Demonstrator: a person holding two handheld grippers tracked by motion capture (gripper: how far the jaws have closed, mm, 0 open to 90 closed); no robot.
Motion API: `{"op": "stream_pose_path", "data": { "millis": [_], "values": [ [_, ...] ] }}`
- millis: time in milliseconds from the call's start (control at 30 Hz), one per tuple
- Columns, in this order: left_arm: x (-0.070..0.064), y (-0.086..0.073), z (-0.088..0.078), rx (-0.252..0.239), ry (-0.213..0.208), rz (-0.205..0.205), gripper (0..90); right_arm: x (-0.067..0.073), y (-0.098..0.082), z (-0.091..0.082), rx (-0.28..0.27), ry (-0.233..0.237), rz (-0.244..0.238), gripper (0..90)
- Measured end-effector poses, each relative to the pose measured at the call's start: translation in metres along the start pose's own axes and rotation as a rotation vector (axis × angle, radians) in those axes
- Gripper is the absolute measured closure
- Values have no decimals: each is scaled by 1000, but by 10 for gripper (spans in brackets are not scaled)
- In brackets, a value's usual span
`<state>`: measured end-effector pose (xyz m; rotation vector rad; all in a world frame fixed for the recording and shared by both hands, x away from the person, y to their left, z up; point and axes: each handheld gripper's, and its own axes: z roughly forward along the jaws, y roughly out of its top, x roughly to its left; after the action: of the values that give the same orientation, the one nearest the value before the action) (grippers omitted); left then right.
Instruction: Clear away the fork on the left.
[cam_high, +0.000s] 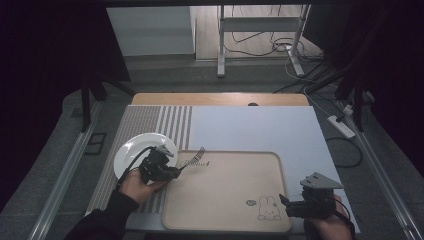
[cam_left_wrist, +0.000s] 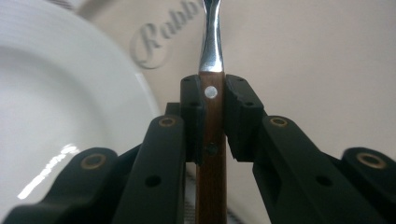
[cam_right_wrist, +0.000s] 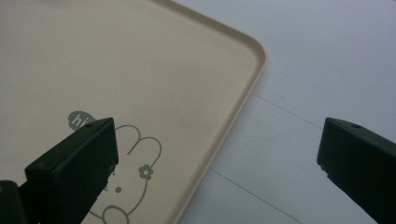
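Fork (cam_left_wrist: 211, 56) with a brown wooden handle and a steel neck is pinched by the left tongs (cam_left_wrist: 214, 100), whose black pads press on either side of the handle just below a round silver rivet. In the high view the fork (cam_high: 194, 158) points away from the left hand (cam_high: 136, 184), its tines over the far left corner of the beige tray (cam_high: 225, 220). Beneath its neck the tray carries grey cursive lettering that begins "Rabb"; the rest runs out of sight. A white plate (cam_high: 131, 150) lies just left of the tray on the striped part of the mat, close beside the left tongs (cam_high: 175, 170).

Near the tray's front right corner a line-drawn rabbit (cam_right_wrist: 135, 177) is printed, with a small grey bubble reading "hi" (cam_right_wrist: 80, 120) beside it. The right tongs (cam_right_wrist: 217, 163) stand spread wide with nothing between them, over the tray's right rim and the pale tabletop (cam_right_wrist: 327, 60). The right hand (cam_high: 325, 225) sits at the tabletop's front right edge.
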<state>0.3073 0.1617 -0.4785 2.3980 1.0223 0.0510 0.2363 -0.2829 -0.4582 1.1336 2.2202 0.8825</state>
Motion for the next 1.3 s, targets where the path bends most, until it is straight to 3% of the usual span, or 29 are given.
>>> {"op": "stream_pose_path", "data": {
  "millis": [133,400,533,600,733,767,900,967,1167,1300],
  "values": [
    [-12,2,9,19,-12,3,779,0,0,0,1,-1,-2,0],
    [-30,2,29,64,17,27,778,1,0,0,1,0,-4,0],
    [-34,0,37,89,7,35,776,1,0,0,1,0,-4,0],
    [-34,-1,40,99,-18,60,767,1,0,0,1,1,-6,0],
    [-32,4,34,51,-24,79,671,1,0,0,3,3,-7,0],
    [-31,7,32,40,-25,79,681,1,0,1,4,3,-6,0],
    [-35,20,32,28,-72,92,889,1,0,1,5,3,-5,0],
    [-38,25,38,30,-89,110,889,1,0,1,9,5,-6,0],
    [-46,34,56,82,-40,178,890,0,0,1,9,6,-5,0],
    [-43,32,61,85,-33,169,891,0,0,1,9,7,-5,0]
  ]
}}
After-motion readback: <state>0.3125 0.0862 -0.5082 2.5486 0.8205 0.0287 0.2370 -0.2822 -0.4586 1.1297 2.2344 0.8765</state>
